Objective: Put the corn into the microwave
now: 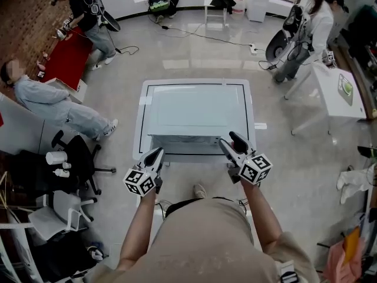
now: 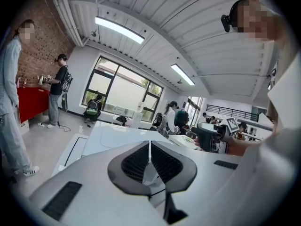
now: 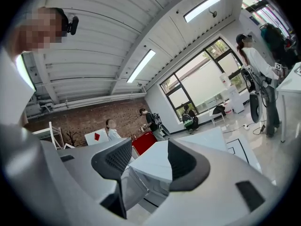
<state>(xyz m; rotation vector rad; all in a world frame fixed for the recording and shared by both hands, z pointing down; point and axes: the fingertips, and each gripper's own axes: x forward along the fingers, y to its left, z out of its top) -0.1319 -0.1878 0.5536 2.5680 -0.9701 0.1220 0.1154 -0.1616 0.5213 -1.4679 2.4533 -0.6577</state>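
In the head view a pale grey, box-shaped microwave (image 1: 194, 108) sits on a white table with a dark border line (image 1: 143, 119), its long axis running across the person from left to right and its front face turned towards them; the left gripper (image 1: 156, 153) and the right gripper (image 1: 229, 138) are both held just short of that front edge, one at each front corner, and the right one reaches a little further in, so it is the nearer; no corn shows on the table, on the microwave or in either gripper here. In the left gripper view the left gripper (image 2: 149, 147) has its dark ribbed jaws pressed together with only a thin slit between them and nothing caught in it; the microwave (image 2: 115, 135) lies straight ahead and slightly below the jaw tips; again no corn is in sight. In the right gripper view the right gripper (image 3: 148, 150) has its jaws well apart and empty, and the near corner of the microwave (image 3: 157, 166) shows through the gap, close in front; the front panel below that corner is distorted by the lens, so whether the door is shut or ajar cannot be told. The corn appears in none of the three views, so which way it lies from the jaws cannot be said; judging from this, it must be found before either gripper can act, and the open right gripper is the better placed.
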